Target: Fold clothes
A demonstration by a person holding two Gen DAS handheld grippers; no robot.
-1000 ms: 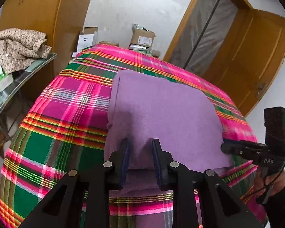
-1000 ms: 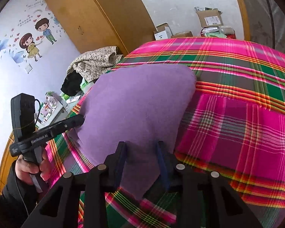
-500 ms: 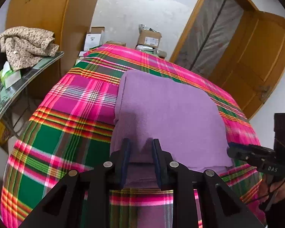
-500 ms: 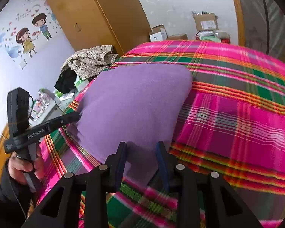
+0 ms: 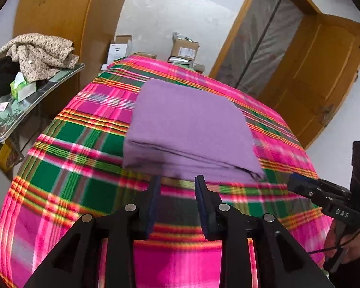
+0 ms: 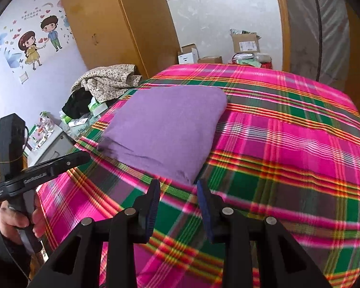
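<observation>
Plaid bedspread (image 5: 67,175) under everything. Folded purple cloth (image 5: 189,129) lies flat on it, just ahead of both my tools, not touching. My left gripper (image 5: 177,180) jaws just opened wider, nothing between; right gripper (image 6: 177,183) apart, empty too.

Near plaid blanket (image 5: 67,175) motion-blurred

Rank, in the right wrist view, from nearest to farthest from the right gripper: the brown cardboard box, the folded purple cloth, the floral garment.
From the right gripper:
1. Folded purple cloth, just ahead on the plaid cover.
2. Floral garment, heaped off the left edge.
3. Brown cardboard box, by the far wall.
</observation>
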